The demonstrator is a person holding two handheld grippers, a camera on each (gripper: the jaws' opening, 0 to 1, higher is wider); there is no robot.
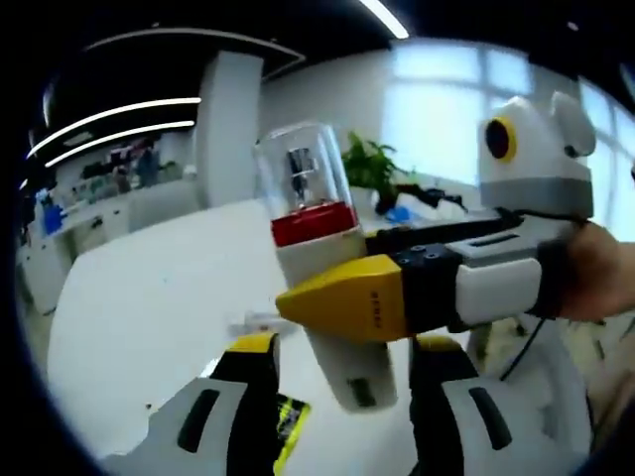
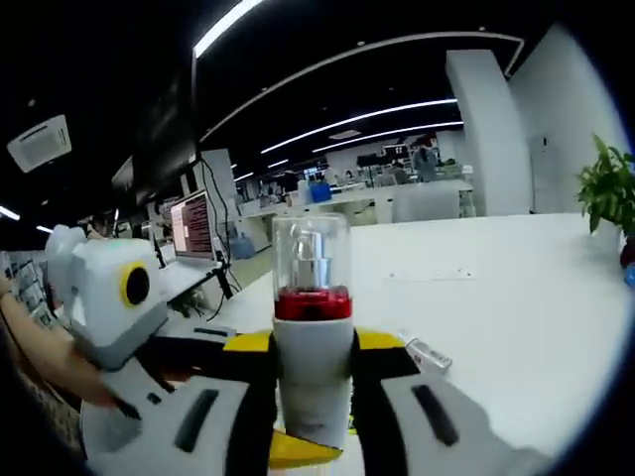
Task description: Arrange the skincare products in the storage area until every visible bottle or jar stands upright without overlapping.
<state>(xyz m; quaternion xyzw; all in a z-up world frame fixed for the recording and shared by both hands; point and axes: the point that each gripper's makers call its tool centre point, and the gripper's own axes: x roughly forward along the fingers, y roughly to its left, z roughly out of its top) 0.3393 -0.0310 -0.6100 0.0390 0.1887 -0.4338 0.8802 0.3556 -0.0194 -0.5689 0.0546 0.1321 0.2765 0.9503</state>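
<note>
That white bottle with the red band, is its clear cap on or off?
On. The clear cap sits over the pump, down to the red band, on the white bottle, which the right gripper holds upright, off the table.

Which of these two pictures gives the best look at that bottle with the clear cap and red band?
The right gripper view: the bottle stands upright and centred between that gripper's jaws, cap and red band sharp. In the left gripper view the bottle is tilted and blurrier, its middle hidden by the right gripper's yellow jaw.

White table (image 2: 516, 297), plant (image 2: 607, 188), monitor (image 2: 191, 226)
</note>
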